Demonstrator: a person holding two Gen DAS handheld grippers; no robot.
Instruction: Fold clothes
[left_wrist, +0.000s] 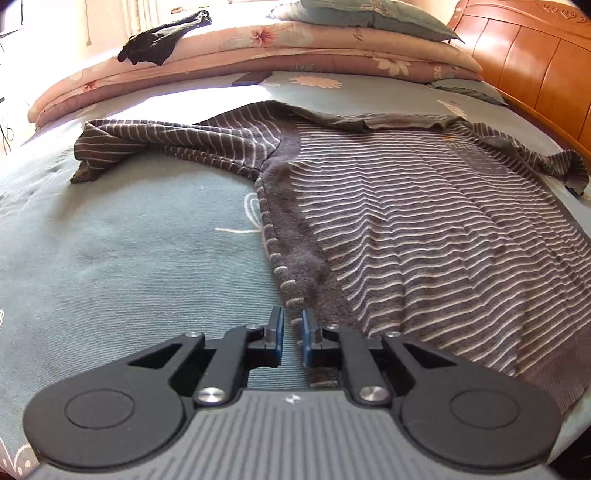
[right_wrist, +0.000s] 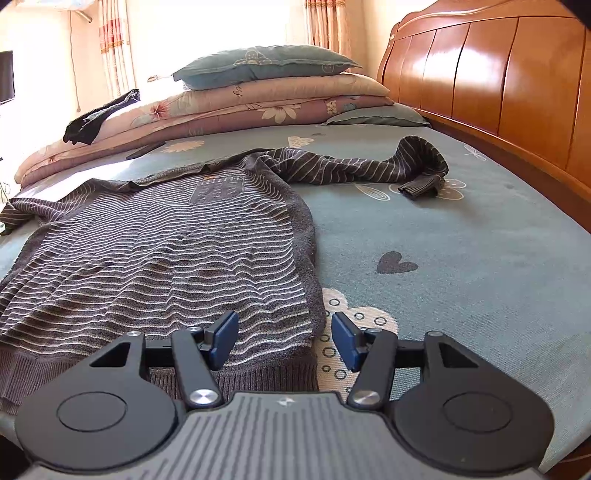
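Observation:
A grey sweater with thin white stripes lies spread flat on the bed, hem toward me. In the left wrist view my left gripper sits at the sweater's left side seam near the hem. Its blue pads are drawn close together, with the stitched edge pinched between them. One sleeve trails off to the far left. In the right wrist view the sweater fills the left half. My right gripper stands open astride its lower right corner, one pad above the knit and one above the sheet. The other sleeve lies crumpled to the right.
The bed has a teal patterned sheet. A wooden headboard runs along the right side. Folded pink quilts with a teal pillow on top are stacked at the far end. A black garment lies on them, and a dark flat object beside them.

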